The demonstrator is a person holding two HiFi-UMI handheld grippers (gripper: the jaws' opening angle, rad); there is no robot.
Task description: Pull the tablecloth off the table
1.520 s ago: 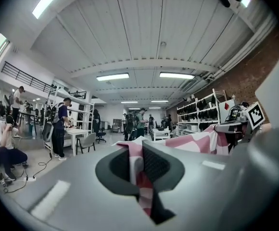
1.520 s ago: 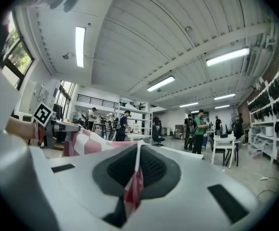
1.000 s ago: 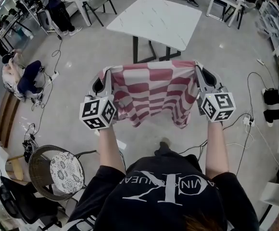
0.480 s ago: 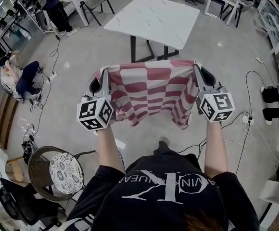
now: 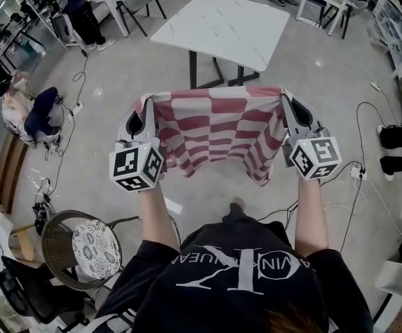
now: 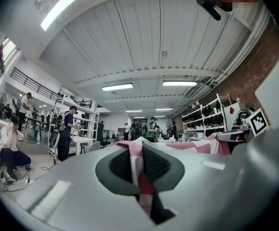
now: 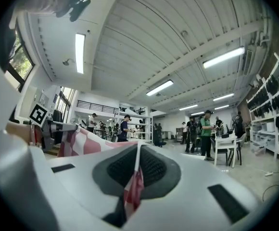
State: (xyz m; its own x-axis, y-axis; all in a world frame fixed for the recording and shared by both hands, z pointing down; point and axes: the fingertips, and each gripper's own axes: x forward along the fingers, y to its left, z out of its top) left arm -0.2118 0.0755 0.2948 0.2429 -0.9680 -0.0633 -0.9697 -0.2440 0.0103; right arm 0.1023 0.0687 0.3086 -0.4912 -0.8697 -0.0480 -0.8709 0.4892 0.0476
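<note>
So the tablecloth (image 5: 215,134), the red-and-white checked one, is fully up in the air here, stretched out between the two grippers in front of the person's chest. It isn't touching the table (image 5: 222,26) at all. The table has a white top and stands well apart, further out across the floor (image 5: 339,82) beyond the cloth. The left gripper (image 5: 144,107) has the cloth's left top corner, and its own view shows the jaws squeezed together, with a fold of the checked fabric pinched between the dark pads (image 6: 156,163) and a bit poking out toward the camera. Same deal for the right gripper (image 5: 284,100): its jaws are closed tight on the right top corner, with a thin strip of cloth standing up between them. Both grippers point roughly level and sit at about the same height. The top edge of the cloth runs nearly straight from one to the other, and the rest sags below it in soft folds, hanging lowest near the right side. Off to the person's lower left there's a round chair (image 5: 52,245) with a patterned cushion, nowhere near the cloth.
</note>
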